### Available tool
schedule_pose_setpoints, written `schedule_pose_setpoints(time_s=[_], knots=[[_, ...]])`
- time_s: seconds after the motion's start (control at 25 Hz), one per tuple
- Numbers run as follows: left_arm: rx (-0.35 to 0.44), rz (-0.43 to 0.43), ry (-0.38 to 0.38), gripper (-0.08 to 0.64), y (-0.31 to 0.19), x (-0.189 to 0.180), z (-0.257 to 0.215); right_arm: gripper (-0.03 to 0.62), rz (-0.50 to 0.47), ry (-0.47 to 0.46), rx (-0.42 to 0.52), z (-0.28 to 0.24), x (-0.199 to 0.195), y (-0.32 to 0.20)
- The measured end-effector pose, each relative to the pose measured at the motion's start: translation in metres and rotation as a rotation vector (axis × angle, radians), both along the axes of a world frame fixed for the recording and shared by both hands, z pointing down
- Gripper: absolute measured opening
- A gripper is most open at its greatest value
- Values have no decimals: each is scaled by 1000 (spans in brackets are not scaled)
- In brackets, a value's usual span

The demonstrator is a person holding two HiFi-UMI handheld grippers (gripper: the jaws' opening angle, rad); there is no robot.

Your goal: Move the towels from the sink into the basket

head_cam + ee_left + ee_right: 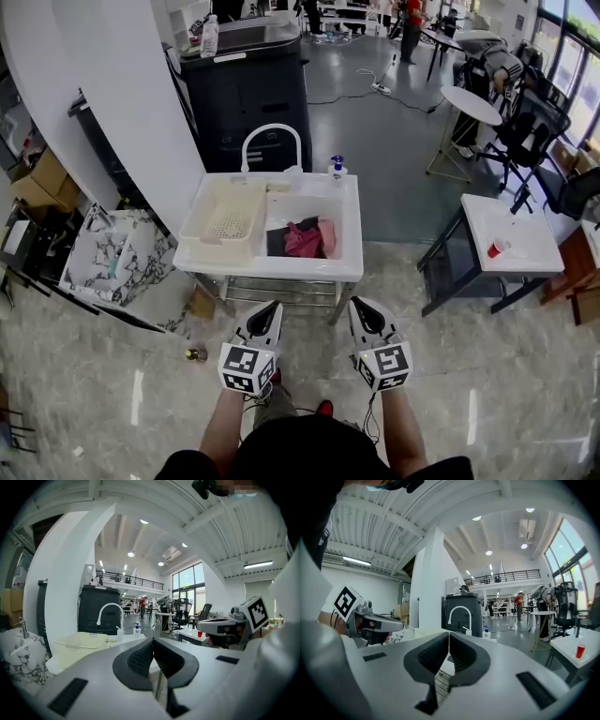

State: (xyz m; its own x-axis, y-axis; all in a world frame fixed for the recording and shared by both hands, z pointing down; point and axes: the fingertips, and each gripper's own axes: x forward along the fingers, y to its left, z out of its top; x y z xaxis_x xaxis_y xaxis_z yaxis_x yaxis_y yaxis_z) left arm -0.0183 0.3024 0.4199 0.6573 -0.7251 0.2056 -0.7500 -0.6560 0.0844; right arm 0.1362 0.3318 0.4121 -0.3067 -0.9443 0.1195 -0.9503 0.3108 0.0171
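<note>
Position: the left hand-held gripper and the right hand-held gripper are held side by side in front of the person, over the tiled floor and short of the sink. Both point toward it, close to level. Each one's own view shows its two jaws closed together at the tips, with nothing between them. Each carries a marker cube printed with black-and-white square patterns.

Task items: the towels lie bunched in the basin on the right half of the sink. They are ahead of both hand-held grippers, roughly between their two lines, and well apart from them. One is magenta, a paler pink one lies at its right, and a dark one at its left. The basket, cream and perforated, sits on the left half of the unit, just beside the basin.

Behind these, a white arched faucet rises at the back edge, with a soap bottle near it; its label is too small to read. Beyond stands a black cabinet with a clear bottle on top, label also unreadable. Off to the right, a white desk carries a red cup.
</note>
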Motion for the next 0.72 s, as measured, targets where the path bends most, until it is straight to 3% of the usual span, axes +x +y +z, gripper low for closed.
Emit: schedule_pose_setpoints(time_s=[0.28,0.72], knots=[[-9,11,4,8,-55,-25,-5,29,4,-1,-9,-8,-27,-57],[-16,101,23,8,-146,-67,-9,29,66,16,-4,-16,-86,-143]])
